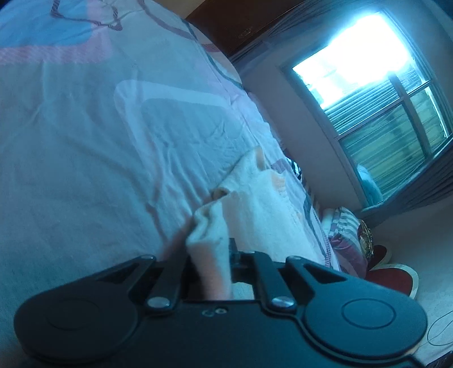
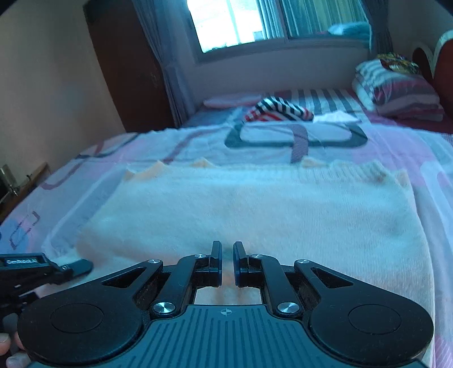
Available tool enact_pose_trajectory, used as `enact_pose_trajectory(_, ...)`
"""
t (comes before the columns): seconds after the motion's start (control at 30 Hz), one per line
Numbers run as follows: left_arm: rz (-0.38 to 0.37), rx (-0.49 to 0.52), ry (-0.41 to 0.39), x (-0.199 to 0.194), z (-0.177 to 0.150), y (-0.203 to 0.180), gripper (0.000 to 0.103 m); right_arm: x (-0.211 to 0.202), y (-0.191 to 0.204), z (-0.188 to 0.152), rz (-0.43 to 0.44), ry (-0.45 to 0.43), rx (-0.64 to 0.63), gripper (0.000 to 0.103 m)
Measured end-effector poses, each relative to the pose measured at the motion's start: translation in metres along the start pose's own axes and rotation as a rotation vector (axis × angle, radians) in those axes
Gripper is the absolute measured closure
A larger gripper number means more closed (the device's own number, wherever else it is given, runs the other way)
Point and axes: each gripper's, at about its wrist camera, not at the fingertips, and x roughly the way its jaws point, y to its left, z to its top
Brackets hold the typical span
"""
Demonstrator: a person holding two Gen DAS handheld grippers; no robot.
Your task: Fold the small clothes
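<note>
A cream knit sweater (image 2: 254,203) with peach trim lies spread flat on the bedsheet (image 2: 382,147). My right gripper (image 2: 226,249) sits at its near edge, jaws almost together with knit in the narrow gap. At the sweater's near left corner, my left gripper (image 2: 79,264) pokes in from the left. In the left wrist view the left gripper (image 1: 205,245) is shut on a bunched fold of the sweater (image 1: 254,203), which hides its fingertips.
A striped garment (image 2: 280,111) lies farther up the bed. Folded striped bedding (image 2: 396,93) is stacked at the far right by a red heart-shaped headboard (image 1: 396,277). A dark wardrobe (image 2: 127,70) and a window (image 2: 269,19) stand beyond. A person's fingers (image 2: 11,348) show bottom left.
</note>
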Motion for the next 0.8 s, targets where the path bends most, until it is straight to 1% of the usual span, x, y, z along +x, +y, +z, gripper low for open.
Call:
enact_pose_trajectory(0.03, -0.011, 0.01, -0.005, -0.001, -0.001, -0.001, 0.096, 0.007, 0.001, -0.001, -0.02, 0.031, -0.008, 0.094)
enact_pose_trajectory(0.07, -0.011, 0.005, -0.002, -0.001, -0.002, 0.0, 0.084, 0.014, 0.0, -0.004, -0.039, 0.054, -0.014, 0.094)
enact_pose_trajectory(0.1, -0.022, -0.018, 0.006, 0.0, -0.004, 0.003, 0.08, 0.015, -0.001, -0.006, -0.034, 0.039, -0.01, 0.094)
enact_pose_trajectory(0.13, -0.024, -0.032, -0.001, 0.0, -0.004, 0.004, 0.08, 0.015, -0.002, -0.007, -0.032, 0.038, -0.006, 0.094)
enact_pose_trajectory(0.17, -0.017, -0.02, 0.004, 0.001, -0.004, 0.002, 0.084, 0.015, -0.002, -0.006, -0.032, 0.04, -0.006, 0.094)
enact_pose_trajectory(0.2, 0.006, 0.013, 0.014, 0.003, -0.002, -0.002, 0.096, 0.015, -0.003, -0.006, -0.029, 0.04, -0.003, 0.094)
enact_pose_trajectory(0.23, 0.021, 0.026, 0.022, 0.004, -0.001, -0.005, 0.097, 0.014, -0.006, -0.006, -0.021, 0.039, 0.009, 0.094)
enact_pose_trajectory(0.27, 0.004, 0.022, 0.02, 0.002, 0.001, -0.007, 0.098, 0.014, -0.009, -0.006, -0.012, 0.037, 0.026, 0.095)
enact_pose_trajectory(0.3, -0.021, 0.044, 0.004, -0.003, 0.003, -0.014, 0.098, 0.014, -0.011, -0.007, -0.005, 0.034, 0.038, 0.095)
enact_pose_trajectory(0.37, -0.049, 0.176, -0.018, -0.013, 0.002, -0.04, 0.098, 0.013, -0.014, -0.007, 0.002, 0.032, 0.047, 0.097)
enact_pose_trajectory(0.43, -0.098, 0.277, -0.005, -0.02, -0.002, -0.069, 0.098, 0.009, -0.017, -0.004, 0.01, 0.031, 0.068, 0.097)
enact_pose_trajectory(0.5, -0.143, 0.385, 0.005, -0.026, -0.011, -0.101, 0.098, -0.005, -0.027, -0.001, -0.005, -0.004, 0.12, 0.096)
enact_pose_trajectory(0.57, -0.189, 0.474, 0.039, -0.028, -0.024, -0.128, 0.098, -0.024, -0.046, 0.0, -0.019, -0.049, 0.193, 0.096)
enact_pose_trajectory(0.67, -0.248, 0.611, 0.104, -0.027, -0.058, -0.168, 0.098, -0.06, -0.083, 0.0, -0.06, -0.126, 0.3, 0.096)
enact_pose_trajectory(0.73, -0.282, 0.682, 0.147, -0.026, -0.085, -0.187, 0.098, -0.088, -0.11, 0.002, -0.096, -0.179, 0.361, 0.096)
enact_pose_trajectory(0.8, -0.299, 0.739, 0.209, -0.02, -0.116, -0.201, 0.097, -0.111, -0.133, 0.003, -0.115, -0.211, 0.414, 0.096)
